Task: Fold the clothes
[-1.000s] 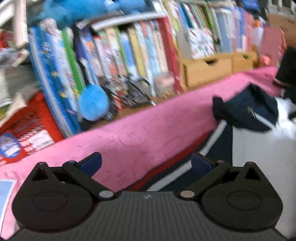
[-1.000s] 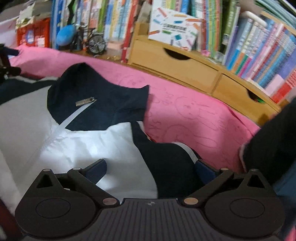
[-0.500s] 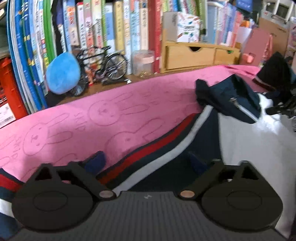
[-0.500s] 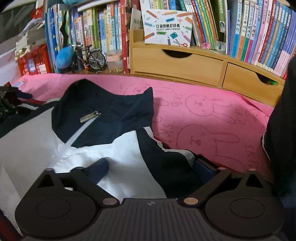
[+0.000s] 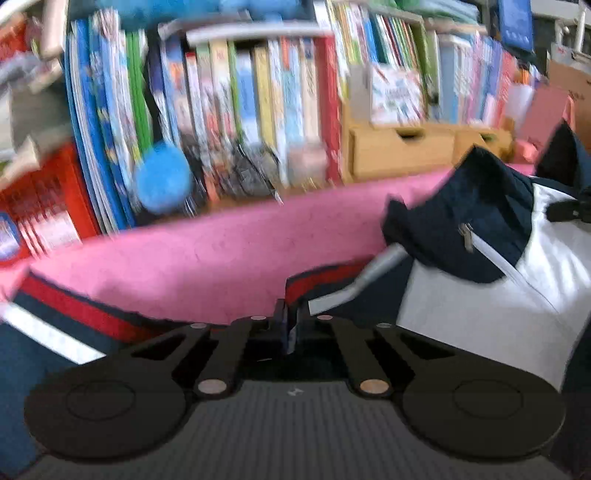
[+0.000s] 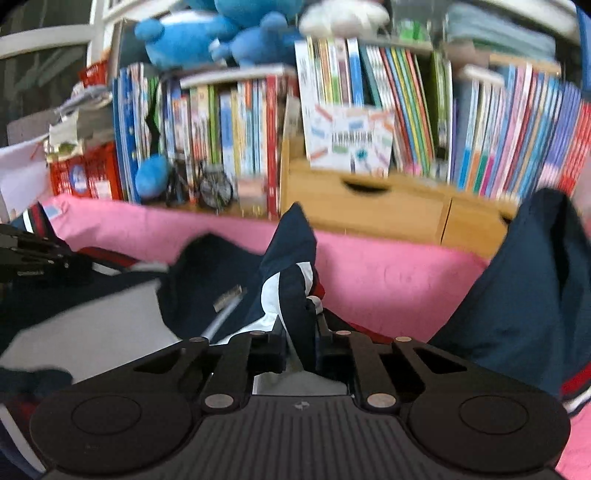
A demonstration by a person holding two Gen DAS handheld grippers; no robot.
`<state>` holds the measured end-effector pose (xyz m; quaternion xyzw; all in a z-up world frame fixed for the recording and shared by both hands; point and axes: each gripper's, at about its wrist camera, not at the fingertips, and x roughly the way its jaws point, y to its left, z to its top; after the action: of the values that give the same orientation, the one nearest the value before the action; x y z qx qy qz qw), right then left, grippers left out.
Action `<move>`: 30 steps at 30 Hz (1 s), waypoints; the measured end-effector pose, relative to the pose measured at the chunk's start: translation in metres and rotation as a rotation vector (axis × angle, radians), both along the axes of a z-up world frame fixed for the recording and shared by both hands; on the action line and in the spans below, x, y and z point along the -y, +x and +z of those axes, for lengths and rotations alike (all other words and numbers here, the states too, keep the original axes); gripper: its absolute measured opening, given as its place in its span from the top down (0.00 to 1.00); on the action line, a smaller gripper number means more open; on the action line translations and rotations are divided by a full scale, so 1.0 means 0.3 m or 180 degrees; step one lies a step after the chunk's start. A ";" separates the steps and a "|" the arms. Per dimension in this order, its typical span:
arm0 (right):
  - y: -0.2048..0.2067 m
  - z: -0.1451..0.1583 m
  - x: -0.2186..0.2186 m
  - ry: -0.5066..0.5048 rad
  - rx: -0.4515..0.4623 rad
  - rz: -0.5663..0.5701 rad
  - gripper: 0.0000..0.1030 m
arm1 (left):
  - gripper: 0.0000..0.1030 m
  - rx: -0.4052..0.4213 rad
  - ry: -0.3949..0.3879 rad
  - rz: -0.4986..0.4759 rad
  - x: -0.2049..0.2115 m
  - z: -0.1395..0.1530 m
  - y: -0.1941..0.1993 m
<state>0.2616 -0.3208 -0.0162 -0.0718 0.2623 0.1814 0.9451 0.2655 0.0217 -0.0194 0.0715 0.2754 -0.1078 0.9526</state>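
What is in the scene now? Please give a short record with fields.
garment: navy and white jacket with red stripe, partly lifted
surface: pink towel
left tongs: shut on the jacket's striped edge
right tongs: closing, a fold of jacket pinched between them
zipper pull: on the navy collar
background: books, wooden drawers, blue plush toy

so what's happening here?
A person is folding a navy, white and red jacket laid on a pink bunny-print blanket, one pair of tongs in each hand. The left tongs are shut on the jacket's striped shoulder edge. The right tongs are closing on a bunched fold of the other shoulder, which stands up between the pads. The zipper pull lies on the collar. Behind are a bookshelf and wooden drawers.
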 end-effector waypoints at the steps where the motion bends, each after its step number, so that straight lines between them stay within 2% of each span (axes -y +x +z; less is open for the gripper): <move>1: 0.013 0.024 -0.009 -0.0005 0.0079 -0.0034 0.86 | 0.96 0.0092 0.0019 0.0030 0.004 0.025 0.023; 5: 0.119 0.129 -0.029 0.0105 0.0402 -0.0266 0.86 | 0.96 0.0563 0.0134 0.0264 0.019 0.138 0.142; 7: 0.223 0.150 -0.042 0.0124 0.0392 -0.0410 0.81 | 0.93 0.0639 0.0210 0.0388 0.035 0.173 0.230; 8: 0.281 0.147 -0.046 0.0105 0.0322 -0.0490 0.65 | 0.91 0.0567 0.0277 0.0433 0.051 0.171 0.269; 9: 0.321 0.136 -0.048 0.0055 0.0241 -0.0583 0.42 | 0.84 0.0416 0.0380 0.0468 0.064 0.159 0.312; 10: 0.355 0.123 -0.049 -0.0007 0.0155 -0.0681 0.35 | 0.65 0.0231 0.0451 0.0502 0.065 0.138 0.341; 11: 0.374 0.107 -0.042 -0.0075 0.0054 -0.0754 0.27 | 0.53 0.0016 0.0495 0.0512 0.065 0.111 0.363; 12: 0.369 0.095 -0.030 -0.0091 -0.0017 -0.0785 0.25 | 0.30 -0.0168 0.0527 0.0517 0.062 0.084 0.374; 13: 0.341 0.087 -0.009 -0.0034 -0.0064 -0.0744 0.24 | 0.24 -0.0254 0.0532 0.0505 0.052 0.060 0.364; 15: 0.248 0.082 0.030 0.0125 -0.0091 -0.0567 0.15 | 0.22 -0.0216 0.0513 0.0400 0.021 0.030 0.307; 17: 0.109 0.101 0.048 0.0283 0.0015 -0.0356 0.15 | 0.17 -0.0245 0.0487 0.0350 -0.012 0.017 0.247; 19: -0.005 0.124 0.047 0.0579 0.0044 0.0035 0.14 | 0.15 -0.0248 0.0470 0.0321 -0.038 0.021 0.189; 21: -0.092 0.130 0.014 0.0880 -0.0149 0.0483 0.11 | 0.12 -0.0211 0.0477 0.0307 -0.047 0.031 0.117; 22: -0.113 0.127 -0.016 0.0921 -0.0245 0.0598 0.11 | 0.09 -0.0198 0.0483 0.0292 -0.052 0.038 0.076; 26: -0.083 0.045 -0.214 0.0652 -0.0585 0.0603 0.11 | 0.06 -0.0126 0.0539 0.0277 -0.071 0.050 -0.092; 27: -0.062 0.018 -0.253 0.0618 -0.0669 0.0541 0.20 | 0.06 -0.0100 0.0561 0.0267 -0.077 0.052 -0.132; 28: -0.040 -0.007 -0.288 0.0599 -0.0755 0.0465 0.35 | 0.06 -0.0068 0.0587 0.0266 -0.086 0.055 -0.172; 29: -0.019 -0.026 -0.322 0.0622 -0.0879 0.0347 0.76 | 0.06 -0.0029 0.0621 0.0281 -0.100 0.061 -0.213; 30: -0.015 -0.034 -0.342 0.0694 -0.0952 0.0250 0.81 | 0.06 0.0010 0.0654 0.0296 -0.113 0.067 -0.254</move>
<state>0.2570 -0.2180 -0.0264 0.0486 0.3757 0.2541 0.8899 0.1894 0.0558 0.0006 0.1561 0.2865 -0.0347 0.9446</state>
